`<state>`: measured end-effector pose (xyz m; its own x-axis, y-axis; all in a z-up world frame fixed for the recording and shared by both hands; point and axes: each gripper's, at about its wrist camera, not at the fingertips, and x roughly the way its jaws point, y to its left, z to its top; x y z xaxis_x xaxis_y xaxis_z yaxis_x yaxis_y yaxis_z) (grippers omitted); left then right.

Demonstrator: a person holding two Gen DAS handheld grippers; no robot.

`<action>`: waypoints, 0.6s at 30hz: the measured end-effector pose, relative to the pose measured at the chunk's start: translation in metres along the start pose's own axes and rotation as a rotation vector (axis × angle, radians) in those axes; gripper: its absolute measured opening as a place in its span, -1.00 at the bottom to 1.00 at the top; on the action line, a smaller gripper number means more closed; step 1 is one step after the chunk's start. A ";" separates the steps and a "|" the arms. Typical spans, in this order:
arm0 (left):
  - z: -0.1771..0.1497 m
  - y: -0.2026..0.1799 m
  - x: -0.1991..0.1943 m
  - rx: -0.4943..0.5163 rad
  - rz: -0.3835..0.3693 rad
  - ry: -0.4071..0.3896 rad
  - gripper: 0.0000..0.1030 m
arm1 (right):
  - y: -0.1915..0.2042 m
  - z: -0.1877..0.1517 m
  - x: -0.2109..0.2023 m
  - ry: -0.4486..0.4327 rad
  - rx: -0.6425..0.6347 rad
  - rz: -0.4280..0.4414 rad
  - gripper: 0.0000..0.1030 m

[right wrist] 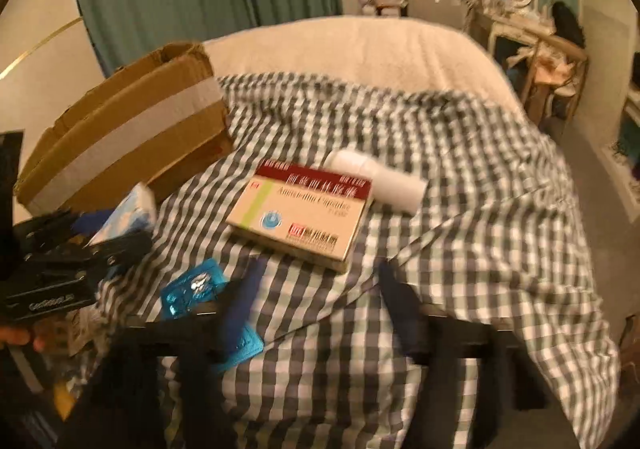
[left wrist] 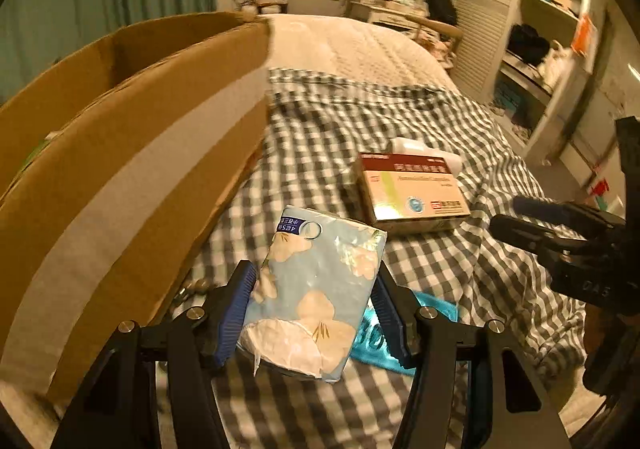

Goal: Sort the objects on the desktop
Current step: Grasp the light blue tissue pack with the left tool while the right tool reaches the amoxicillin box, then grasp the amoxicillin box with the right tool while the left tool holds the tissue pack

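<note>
Two wrist views were compared. In the left wrist view we saw the left tongs [left wrist: 316,313] clamped on a pale blue tissue pack [left wrist: 312,297] with a floral print, blue pads pressed against both its long sides, held above the checked blanket [left wrist: 440,269] on the bed. The right wrist view showed only a corner of that pack [right wrist: 128,215] beside the left tongs [right wrist: 100,249], but gave us the right tongs [right wrist: 316,309] with their jaws spread apart and nothing between them, above the blanket [right wrist: 480,249].

We noted the medicine box [left wrist: 412,191], lying flat on the blanket near the bed's middle, in both views [right wrist: 304,217]. The white bottle [right wrist: 384,183] on its side, touching the box's far edge, was plain in the right view; the left view showed only a white sliver [left wrist: 424,149].

We recorded the cardboard box [left wrist: 120,169] standing at the left, open at the top, with a pale tape band along its side [right wrist: 120,145]. Its contents could not be made out. A teal blister pack [right wrist: 192,287] lay on the blanket near the left tongs.
</note>
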<state>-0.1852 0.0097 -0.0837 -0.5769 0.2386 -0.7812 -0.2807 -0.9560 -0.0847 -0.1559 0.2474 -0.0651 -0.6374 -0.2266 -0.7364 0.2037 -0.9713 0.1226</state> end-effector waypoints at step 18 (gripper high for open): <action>-0.004 0.032 0.035 -0.317 0.171 0.014 0.15 | 0.047 0.023 0.085 -0.050 0.032 -0.097 0.99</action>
<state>-0.2114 -0.0133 -0.1160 -0.5839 0.0705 -0.8088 0.0721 -0.9878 -0.1381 -0.2176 0.1811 -0.1071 -0.6893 -0.1342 -0.7120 0.1158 -0.9905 0.0746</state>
